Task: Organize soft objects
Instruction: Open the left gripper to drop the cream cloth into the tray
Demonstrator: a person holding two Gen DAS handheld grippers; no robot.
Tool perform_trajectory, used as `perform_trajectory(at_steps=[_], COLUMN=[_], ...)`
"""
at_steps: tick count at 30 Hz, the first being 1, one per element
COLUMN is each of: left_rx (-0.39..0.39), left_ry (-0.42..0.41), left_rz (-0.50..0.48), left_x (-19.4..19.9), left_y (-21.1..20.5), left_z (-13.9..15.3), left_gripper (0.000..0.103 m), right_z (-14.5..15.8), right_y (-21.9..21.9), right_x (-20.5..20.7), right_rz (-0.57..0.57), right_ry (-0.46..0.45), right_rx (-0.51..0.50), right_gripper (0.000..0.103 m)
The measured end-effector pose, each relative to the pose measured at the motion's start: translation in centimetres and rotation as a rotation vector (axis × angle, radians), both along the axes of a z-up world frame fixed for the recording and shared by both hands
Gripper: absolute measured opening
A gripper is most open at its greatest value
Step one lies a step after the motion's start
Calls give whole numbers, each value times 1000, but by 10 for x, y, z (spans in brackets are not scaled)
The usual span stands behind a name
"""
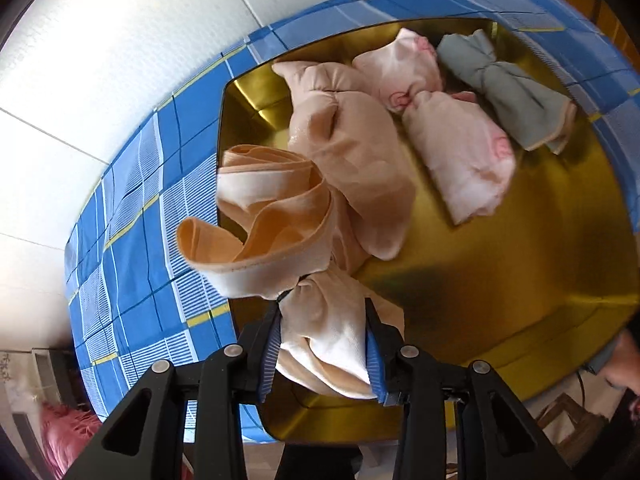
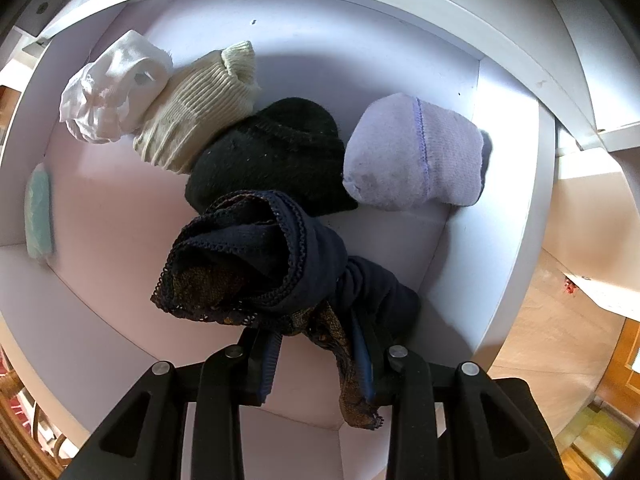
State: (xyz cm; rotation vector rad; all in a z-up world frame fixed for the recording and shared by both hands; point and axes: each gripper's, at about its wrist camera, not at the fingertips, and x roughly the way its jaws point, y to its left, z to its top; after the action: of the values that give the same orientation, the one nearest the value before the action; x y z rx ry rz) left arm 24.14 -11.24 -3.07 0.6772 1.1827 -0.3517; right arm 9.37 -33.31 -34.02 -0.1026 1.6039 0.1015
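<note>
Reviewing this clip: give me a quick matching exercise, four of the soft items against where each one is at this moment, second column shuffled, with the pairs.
Items:
1. peach cloth
2. grey cloth
3. navy lace-trimmed garment
4. lavender sock bundle

Places:
A. lying in the white compartment, at its right wall
B. clamped in the left gripper
C. lying at the far side of the gold tray
D. clamped in the right gripper

Pairs: 1-B, 2-C, 3-D, 4-A
</note>
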Motion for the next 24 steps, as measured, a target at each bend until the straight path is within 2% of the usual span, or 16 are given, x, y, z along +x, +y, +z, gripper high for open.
perform_trajectory(at_steps=[1, 3, 5, 9, 16, 20, 24], left_rx=[-10, -41, -62, -92, -217, -368, -523], left_ry=[2, -12, -33, -55, -75, -124, -164], left_rz=[8, 27, 36, 57, 150, 199, 238], left_x=[2, 4, 4, 4, 4, -12, -41], left_y=[-1, -1, 1, 5, 28, 48, 66], left_z=[-1, 3, 8, 14, 22, 36, 47], left_gripper=[43, 62, 68, 68, 68, 69, 80], right_z=[0, -1, -1, -1, -1, -1, -1], right_y=[0, 0, 0, 0, 0, 0, -1], right_x=[0, 0, 1, 1, 1, 1, 1], right_rz=[-1, -4, -5, -6, -5, -7, -5], right_ry=[1, 3, 4, 4, 3, 3, 3], right_rx=[1, 2, 2, 1, 1, 2, 1], right_gripper=[32, 32, 32, 32, 32, 33, 33])
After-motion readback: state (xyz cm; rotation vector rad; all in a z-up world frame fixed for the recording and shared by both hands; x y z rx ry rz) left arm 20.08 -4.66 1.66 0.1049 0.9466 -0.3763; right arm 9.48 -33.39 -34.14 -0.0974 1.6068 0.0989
